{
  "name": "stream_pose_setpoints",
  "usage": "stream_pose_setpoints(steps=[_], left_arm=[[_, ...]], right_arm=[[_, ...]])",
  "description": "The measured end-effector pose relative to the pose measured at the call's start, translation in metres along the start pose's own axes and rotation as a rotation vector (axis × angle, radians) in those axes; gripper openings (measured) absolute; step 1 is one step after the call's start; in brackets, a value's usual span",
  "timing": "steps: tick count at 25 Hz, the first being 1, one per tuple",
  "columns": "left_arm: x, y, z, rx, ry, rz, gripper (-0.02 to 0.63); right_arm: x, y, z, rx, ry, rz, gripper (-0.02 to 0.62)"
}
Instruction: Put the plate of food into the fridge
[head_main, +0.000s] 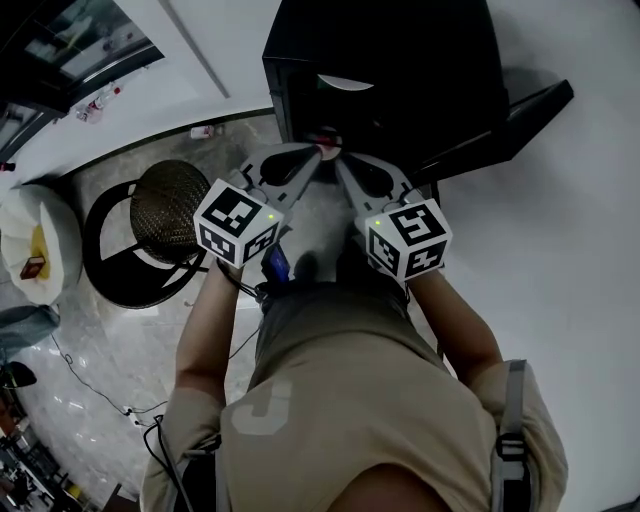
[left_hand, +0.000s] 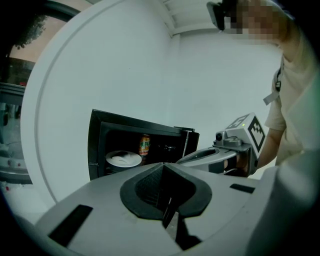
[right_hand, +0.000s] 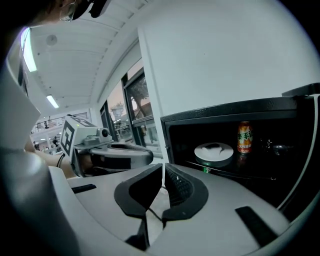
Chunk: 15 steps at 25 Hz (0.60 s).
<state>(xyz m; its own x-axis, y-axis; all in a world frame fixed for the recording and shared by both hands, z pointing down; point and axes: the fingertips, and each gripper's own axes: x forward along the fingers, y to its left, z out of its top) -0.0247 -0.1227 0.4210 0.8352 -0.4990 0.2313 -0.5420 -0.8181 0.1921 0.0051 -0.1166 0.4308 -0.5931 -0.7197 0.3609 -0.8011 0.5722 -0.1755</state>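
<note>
A small black fridge (head_main: 400, 60) stands open against the white wall, its door (head_main: 530, 108) swung out to the right. On its shelf rests a white plate of food (left_hand: 123, 159) (right_hand: 214, 150), showing as a pale crescent (head_main: 345, 83) from the head view. An orange can (left_hand: 144, 145) (right_hand: 244, 137) stands to the right of the plate. My left gripper (head_main: 316, 158) (left_hand: 162, 167) and right gripper (head_main: 339, 160) (right_hand: 163, 172) are side by side just in front of the opening, both shut and empty, apart from the plate.
A round dark wicker stool (head_main: 165, 210) sits on the marble floor to the left of the fridge. Cables (head_main: 100, 395) trail across the floor at lower left. A white cushioned seat (head_main: 40, 245) is at far left. Windows (right_hand: 135, 115) lie beyond the fridge's left side.
</note>
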Motion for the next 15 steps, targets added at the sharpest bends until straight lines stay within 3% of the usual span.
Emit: stream_pose_setpoints(steps=[6, 15], left_arm=[[-0.014, -0.017, 0.005, -0.017, -0.054, -0.035, 0.011], [-0.029, -0.03, 0.001, -0.014, -0.064, -0.051, 0.011]], right_arm=[[-0.009, 0.008, -0.001, -0.009, -0.013, -0.023, 0.029], [-0.026, 0.017, -0.004, -0.023, -0.024, -0.095, 0.029]])
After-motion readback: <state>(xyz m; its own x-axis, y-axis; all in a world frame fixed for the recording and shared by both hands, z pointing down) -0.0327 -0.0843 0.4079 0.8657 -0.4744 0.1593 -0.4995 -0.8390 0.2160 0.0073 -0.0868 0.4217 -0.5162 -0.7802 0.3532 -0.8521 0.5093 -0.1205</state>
